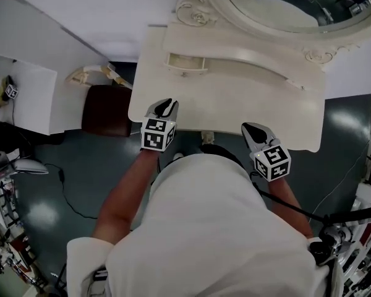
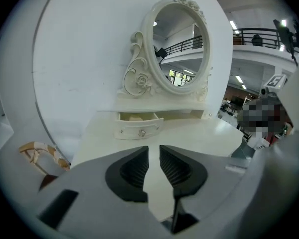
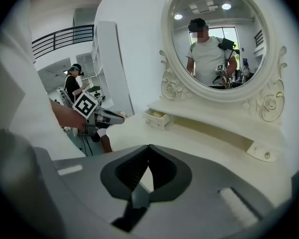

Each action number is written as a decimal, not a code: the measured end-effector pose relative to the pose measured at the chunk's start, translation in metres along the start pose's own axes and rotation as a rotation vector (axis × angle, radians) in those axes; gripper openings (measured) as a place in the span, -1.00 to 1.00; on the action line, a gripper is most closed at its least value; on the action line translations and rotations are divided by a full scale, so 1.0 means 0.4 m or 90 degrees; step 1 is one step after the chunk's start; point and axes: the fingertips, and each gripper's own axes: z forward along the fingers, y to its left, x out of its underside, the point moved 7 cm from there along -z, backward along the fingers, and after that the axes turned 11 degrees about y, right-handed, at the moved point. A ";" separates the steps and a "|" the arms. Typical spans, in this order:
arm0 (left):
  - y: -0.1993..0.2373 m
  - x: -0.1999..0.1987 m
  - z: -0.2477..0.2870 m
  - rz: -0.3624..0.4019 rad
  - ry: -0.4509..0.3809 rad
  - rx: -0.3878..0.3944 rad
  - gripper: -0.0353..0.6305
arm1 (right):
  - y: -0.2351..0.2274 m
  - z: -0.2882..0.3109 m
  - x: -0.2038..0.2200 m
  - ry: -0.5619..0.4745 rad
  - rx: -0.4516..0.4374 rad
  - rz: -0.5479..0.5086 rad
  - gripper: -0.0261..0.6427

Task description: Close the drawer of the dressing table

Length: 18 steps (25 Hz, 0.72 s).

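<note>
The cream dressing table (image 1: 235,101) has a small drawer (image 1: 185,62) pulled out at the left under its mirror shelf. The left gripper view shows the drawer (image 2: 139,126) with its glass knob, and something pale inside. It also shows in the right gripper view, as the drawer (image 3: 157,117) at the far left of the shelf. My left gripper (image 1: 167,106) hovers over the table's front left edge, well short of the drawer, and its jaws (image 2: 154,151) stand open with nothing between them. My right gripper (image 1: 252,129) is at the front edge, further right, and its tips (image 3: 148,148) are shut on nothing.
An oval mirror (image 1: 278,5) in a carved frame stands at the back of the table. A dark brown stool (image 1: 105,110) sits to the table's left, beside a white desk (image 1: 25,91). A cable (image 1: 68,193) trails over the dark floor.
</note>
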 end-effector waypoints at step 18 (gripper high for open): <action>0.036 -0.108 0.261 -0.064 0.057 -0.091 -0.53 | -0.279 0.010 0.003 0.038 -0.025 -0.001 -0.92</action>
